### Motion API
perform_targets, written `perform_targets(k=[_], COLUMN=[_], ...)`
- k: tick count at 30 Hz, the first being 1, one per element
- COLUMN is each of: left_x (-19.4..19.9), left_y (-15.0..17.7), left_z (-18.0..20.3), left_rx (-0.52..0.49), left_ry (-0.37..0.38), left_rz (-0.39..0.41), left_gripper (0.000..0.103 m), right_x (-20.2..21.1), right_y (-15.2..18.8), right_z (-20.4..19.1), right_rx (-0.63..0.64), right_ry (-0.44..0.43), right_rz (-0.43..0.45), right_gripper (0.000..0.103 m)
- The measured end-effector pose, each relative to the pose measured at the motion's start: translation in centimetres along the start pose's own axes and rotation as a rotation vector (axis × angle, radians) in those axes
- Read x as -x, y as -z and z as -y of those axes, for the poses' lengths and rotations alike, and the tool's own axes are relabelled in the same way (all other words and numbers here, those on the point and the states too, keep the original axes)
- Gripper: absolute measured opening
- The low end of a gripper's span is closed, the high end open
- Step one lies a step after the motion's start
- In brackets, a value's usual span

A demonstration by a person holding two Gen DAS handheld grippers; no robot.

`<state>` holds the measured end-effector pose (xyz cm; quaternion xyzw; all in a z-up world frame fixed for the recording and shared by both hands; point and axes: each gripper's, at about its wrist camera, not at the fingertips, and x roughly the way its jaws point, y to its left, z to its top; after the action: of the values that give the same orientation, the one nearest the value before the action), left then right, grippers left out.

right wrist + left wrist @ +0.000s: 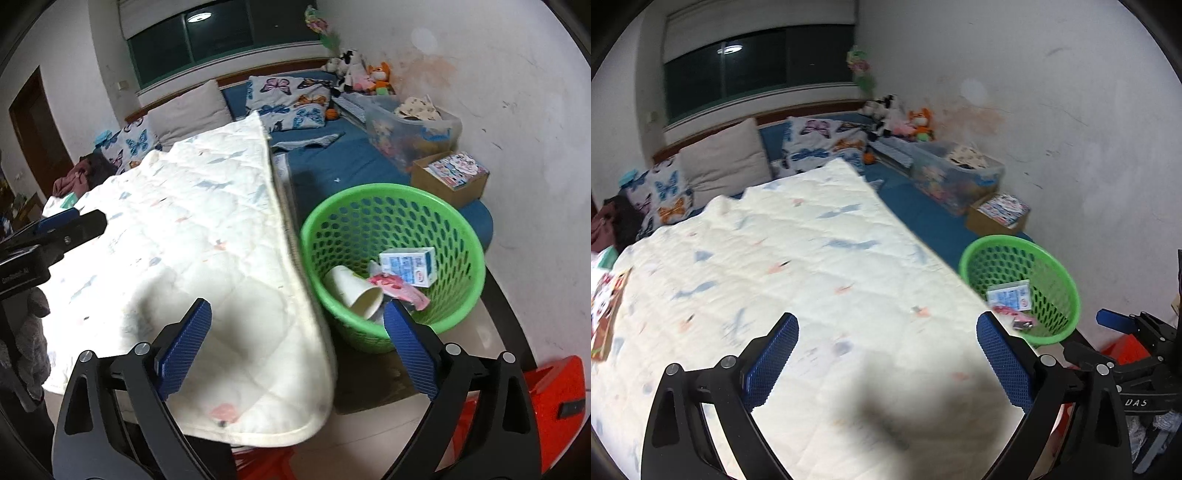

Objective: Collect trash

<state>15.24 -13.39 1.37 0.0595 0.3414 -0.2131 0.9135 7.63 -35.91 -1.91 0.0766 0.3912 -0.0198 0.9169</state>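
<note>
Both tongs gape wide and grip nothing: the left gripper (886, 354) hovers over the white quilted blanket (798, 266), the right gripper (297, 345) at its edge. Just ahead and right of the right gripper, the nearer one, sits the round green perforated plastic basket (458, 236) holding a white paper cup (354, 288), a small milk carton (410, 266) and a pink wrapper (399, 290). Beyond lie blue bedding (343, 162), butterfly pillows (291, 99) and a stained white wall (517, 74).

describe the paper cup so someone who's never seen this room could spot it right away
Find the green basket beside the white quilt. The paper cup lies on its side inside, next to a blue-and-white carton; it's the only plain white cylinder there.
</note>
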Motion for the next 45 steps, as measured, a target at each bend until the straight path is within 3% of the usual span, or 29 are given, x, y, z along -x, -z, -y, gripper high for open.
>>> perform_targets(k=[13,22,32,45], left_x=[5.9,8.6,10.4,11.4], left_y=[2.8,4.0,5.3,6.0], left_z=[-5.8,-6.2,-7.3,-7.6], left_rx=[0.142,0.122,0.165,0.182], left_ry=[-0.085,-0.211,-0.233,-0.255], left_rz=[0.067,0.137,0.166,0.176], left_gripper=[0.095,0.096,0.096,0.096], right_x=[1.9,3.3,5.6,5.5], right_y=[0.8,1.1,1.3,2.3], right_z=[-5.1,-7.1,-8.3,-9.0], right_rx=[0.074,0.09,0.102,0.135], right_ry=[-0.008,-0.011,0.03,0.007], right_rz=[0.046,0.093,0.191,0.183], right_gripper=[0.097,0.099,0.099,0.099])
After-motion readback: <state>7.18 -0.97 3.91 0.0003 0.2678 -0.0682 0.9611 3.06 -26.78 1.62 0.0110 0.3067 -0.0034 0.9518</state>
